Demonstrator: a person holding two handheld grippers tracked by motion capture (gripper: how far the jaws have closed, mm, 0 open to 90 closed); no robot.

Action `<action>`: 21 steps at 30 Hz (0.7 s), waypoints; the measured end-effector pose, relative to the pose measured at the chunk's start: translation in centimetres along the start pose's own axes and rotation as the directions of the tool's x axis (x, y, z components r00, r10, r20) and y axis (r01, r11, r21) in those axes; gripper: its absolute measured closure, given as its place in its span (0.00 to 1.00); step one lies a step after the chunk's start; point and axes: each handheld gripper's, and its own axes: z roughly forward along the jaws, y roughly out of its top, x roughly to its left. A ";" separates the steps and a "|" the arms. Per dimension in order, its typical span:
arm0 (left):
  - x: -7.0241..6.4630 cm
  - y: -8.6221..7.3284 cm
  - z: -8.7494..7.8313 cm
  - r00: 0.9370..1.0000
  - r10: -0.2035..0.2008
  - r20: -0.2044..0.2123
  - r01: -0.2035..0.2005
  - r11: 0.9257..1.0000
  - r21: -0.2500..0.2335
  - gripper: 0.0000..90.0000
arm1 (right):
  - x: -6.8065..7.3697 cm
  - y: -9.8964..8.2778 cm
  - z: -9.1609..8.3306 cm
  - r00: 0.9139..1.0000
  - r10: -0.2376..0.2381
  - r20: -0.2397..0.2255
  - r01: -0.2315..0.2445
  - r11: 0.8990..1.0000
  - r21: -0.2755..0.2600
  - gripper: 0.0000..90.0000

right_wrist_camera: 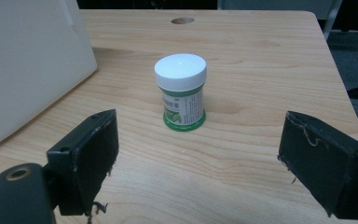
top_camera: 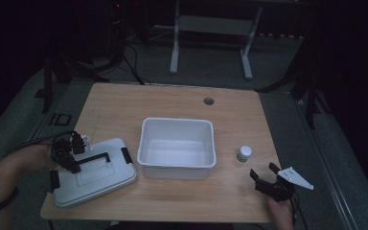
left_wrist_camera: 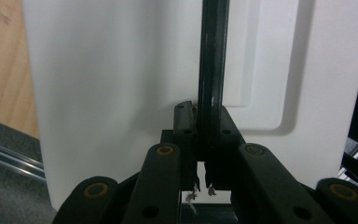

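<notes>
Overhead table view, two close gripper views

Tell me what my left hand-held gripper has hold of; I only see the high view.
Observer: The left hand-held gripper is shut on the black handle of the white lid.
Operator: Report the right one's jaws.
Observer: The right hand-held gripper is open, its jaws wide apart with nothing between them.
Operator: Describe the small jar.
Observer: The jar stands upright ahead of those jaws, with a white cap, printed label and green base.

left tongs: jaws clamped together, forearm low-left | right tongs: jaws spread wide, low
</notes>
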 end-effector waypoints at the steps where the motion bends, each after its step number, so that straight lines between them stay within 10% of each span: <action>1: 0.0 -0.1 0.3 1.000 0.001 -0.007 -0.001 1.000 0.000 0.93 | 0.0 0.0 0.0 1.000 0.000 -0.001 0.000 1.000 0.000 0.13; 21: 0.7 0.2 2.8 0.997 -0.028 0.066 0.031 0.999 -0.032 0.91 | 0.0 0.0 0.0 1.000 -0.001 -0.002 0.001 1.000 0.001 0.13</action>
